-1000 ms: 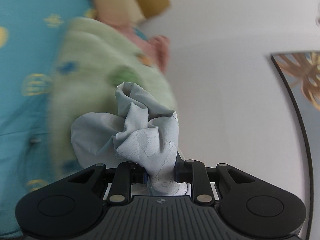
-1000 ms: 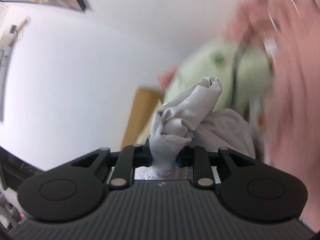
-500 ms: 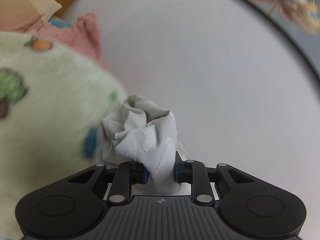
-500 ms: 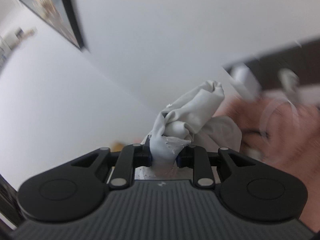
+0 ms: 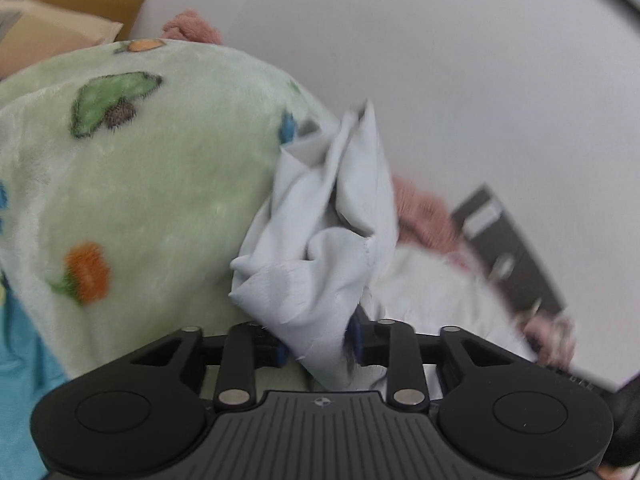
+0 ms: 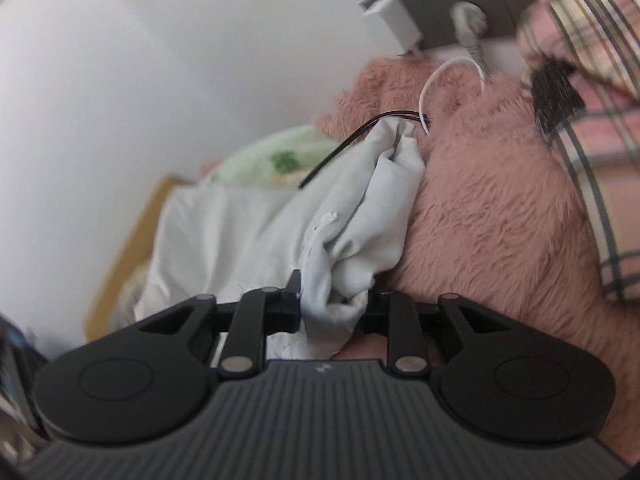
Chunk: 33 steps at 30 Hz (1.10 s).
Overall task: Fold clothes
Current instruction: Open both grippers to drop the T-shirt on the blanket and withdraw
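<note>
A pale grey-blue garment [image 5: 320, 248] is bunched up in the left wrist view, and my left gripper [image 5: 320, 346] is shut on its lower fold. The same pale garment [image 6: 348, 216] shows in the right wrist view, where my right gripper [image 6: 332, 304] is shut on another bunch of it. From that bunch the cloth spreads flat to the left, over a green printed blanket [image 6: 276, 160]. The cloth hides the fingertips of both grippers.
A green fleece blanket [image 5: 140, 168] with printed shapes fills the left. A pink fluffy blanket [image 6: 500, 216] lies right of the garment, with a plaid cloth [image 6: 592, 92] behind it. A dark socket panel [image 6: 460, 4] with plugs and cables sits on the white wall. A cardboard box [image 5: 68, 8] stands far left.
Both grippers have swung down from facing the wall toward the bed, still holding the garment. The cloth now trails over the blankets instead of hanging as a tight bunch.
</note>
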Each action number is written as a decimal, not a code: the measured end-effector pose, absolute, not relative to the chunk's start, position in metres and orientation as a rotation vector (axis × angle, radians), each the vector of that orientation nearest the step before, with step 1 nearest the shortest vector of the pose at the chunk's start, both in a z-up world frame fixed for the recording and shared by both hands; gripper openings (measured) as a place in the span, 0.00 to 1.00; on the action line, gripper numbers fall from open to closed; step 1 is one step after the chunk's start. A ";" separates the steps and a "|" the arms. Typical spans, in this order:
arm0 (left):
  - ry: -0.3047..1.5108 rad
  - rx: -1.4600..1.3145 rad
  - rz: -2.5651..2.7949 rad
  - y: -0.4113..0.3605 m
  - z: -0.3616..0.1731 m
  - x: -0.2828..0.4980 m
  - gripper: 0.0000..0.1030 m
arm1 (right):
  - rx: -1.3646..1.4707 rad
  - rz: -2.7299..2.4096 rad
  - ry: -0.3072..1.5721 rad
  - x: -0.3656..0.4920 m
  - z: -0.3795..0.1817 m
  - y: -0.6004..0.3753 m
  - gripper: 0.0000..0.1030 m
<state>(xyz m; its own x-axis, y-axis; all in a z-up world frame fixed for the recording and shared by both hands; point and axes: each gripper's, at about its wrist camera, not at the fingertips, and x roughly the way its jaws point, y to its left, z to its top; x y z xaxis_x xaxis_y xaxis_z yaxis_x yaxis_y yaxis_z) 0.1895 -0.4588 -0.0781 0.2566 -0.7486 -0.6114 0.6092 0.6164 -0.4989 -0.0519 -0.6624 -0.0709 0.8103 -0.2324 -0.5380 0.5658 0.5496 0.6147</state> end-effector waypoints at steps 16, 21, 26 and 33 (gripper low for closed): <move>0.570 0.021 -0.889 -0.387 0.097 0.066 0.99 | 0.545 -0.473 0.388 -0.105 0.068 -0.577 0.82; 0.472 0.042 -0.885 -0.352 0.135 0.011 1.00 | 0.455 -0.469 0.339 -0.134 0.100 -0.544 0.82; 0.382 0.044 -0.890 -0.315 0.150 -0.038 1.00 | 0.396 -0.448 0.283 -0.170 0.118 -0.505 0.82; 0.320 0.025 -0.857 -0.270 0.150 -0.074 1.00 | 0.331 -0.420 0.216 -0.204 0.125 -0.449 0.82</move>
